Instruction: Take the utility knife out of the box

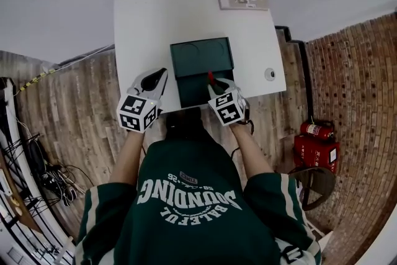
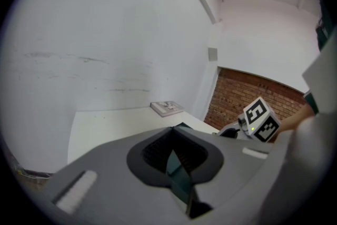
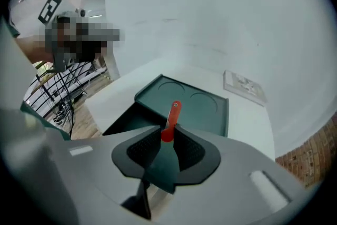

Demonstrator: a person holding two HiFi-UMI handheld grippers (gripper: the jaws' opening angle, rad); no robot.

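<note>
R gripper (image 3: 167,140), centre of its own view, jaws clamped on the red utility knife (image 3: 172,117). The knife sticks up past the jaws, over the open dark green box (image 3: 202,108). In head view the knife is at frame centre, above the box's near half. L gripper (image 2: 176,160), jaws pinched on a dark green box edge, sits at the box's left side on the white table (image 1: 149,22).

shirt (image 1: 198,214) dark green, white lettering | sleeves (image 1: 92,214) white-striped | left gripper (image 1: 162,74), right gripper (image 1: 214,85): seemingly grey
</note>
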